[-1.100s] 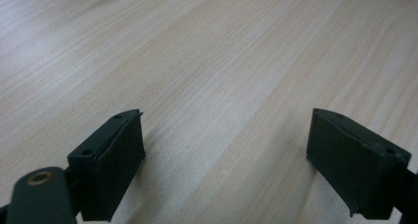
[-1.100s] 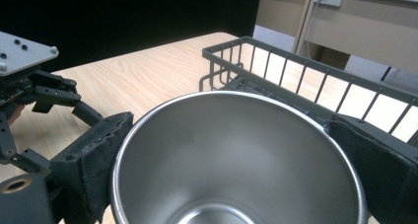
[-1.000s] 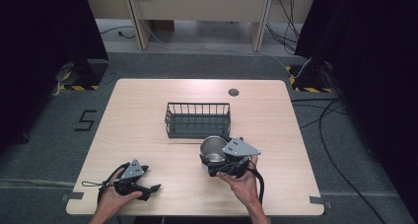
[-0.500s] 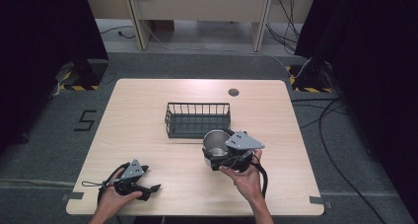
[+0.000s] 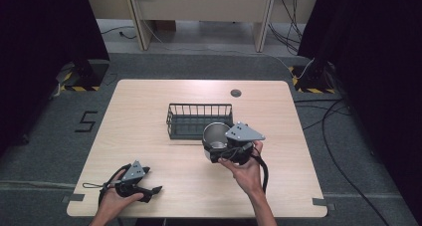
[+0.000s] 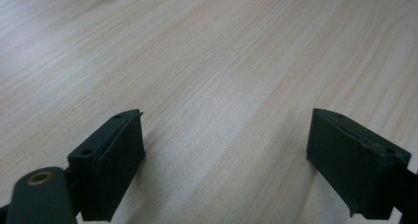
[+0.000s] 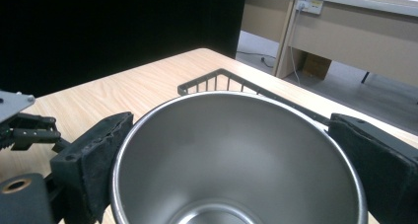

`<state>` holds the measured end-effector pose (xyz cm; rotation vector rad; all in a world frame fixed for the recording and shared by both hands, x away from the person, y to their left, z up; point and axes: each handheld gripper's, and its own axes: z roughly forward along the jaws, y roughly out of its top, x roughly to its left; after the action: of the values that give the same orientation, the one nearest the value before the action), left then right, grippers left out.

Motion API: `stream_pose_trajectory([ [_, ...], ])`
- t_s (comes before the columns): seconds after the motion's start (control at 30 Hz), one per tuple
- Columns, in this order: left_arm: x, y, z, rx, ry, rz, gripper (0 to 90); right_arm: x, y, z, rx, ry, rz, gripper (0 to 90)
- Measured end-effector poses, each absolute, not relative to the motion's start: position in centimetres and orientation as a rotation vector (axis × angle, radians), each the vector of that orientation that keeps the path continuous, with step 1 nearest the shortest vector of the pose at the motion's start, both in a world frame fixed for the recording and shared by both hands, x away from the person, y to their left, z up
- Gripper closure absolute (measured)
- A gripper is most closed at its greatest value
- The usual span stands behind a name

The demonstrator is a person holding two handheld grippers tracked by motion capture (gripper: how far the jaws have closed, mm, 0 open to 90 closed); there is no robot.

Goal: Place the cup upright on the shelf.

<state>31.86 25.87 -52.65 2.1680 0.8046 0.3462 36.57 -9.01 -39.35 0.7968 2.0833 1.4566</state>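
A shiny steel cup (image 5: 215,133) hangs just above the table, its rim up, close to the near right corner of a dark wire basket (image 5: 199,107). My right gripper (image 5: 214,147) is shut on the cup, one jaw pressed on each side of its wall. In the right gripper view the cup (image 7: 236,155) sits between the jaws of that gripper (image 7: 236,172), with the basket (image 7: 217,78) just behind. My left gripper (image 5: 149,191) rests open on the front left of the table; its own view shows the gripper (image 6: 226,165) holding nothing, with bare wood between the jaws.
The basket stands at mid-table and looks empty. A small round grommet (image 5: 235,92) sits in the tabletop (image 5: 149,116) behind it. Cables trail on the floor at the right. My left gripper (image 7: 19,120) shows far left in the right gripper view.
My right gripper has carried the cup up and away from the person, toward the basket. The left gripper has stayed put.
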Motion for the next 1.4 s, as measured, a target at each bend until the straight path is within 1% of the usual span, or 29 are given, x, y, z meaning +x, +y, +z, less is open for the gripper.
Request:
stream_pose_trajectory([
  [0.8, 31.9, 25.9, -52.6, 2.168, 0.805, 0.346, 13.7, 39.8, -7.1, -35.3, 0.832, 2.026, 1.441, 6.6],
  [1.13, 31.8, 25.9, -52.7, 2.165, 0.807, 0.345, 13.7, 41.6, -6.9, -34.5, 0.863, 2.011, 1.431, 6.6],
  [1.4, 31.8, 25.9, -52.6, 2.167, 0.806, 0.345, 13.7, 43.4, -6.4, -34.7, 0.893, 2.009, 1.394, 6.6],
])
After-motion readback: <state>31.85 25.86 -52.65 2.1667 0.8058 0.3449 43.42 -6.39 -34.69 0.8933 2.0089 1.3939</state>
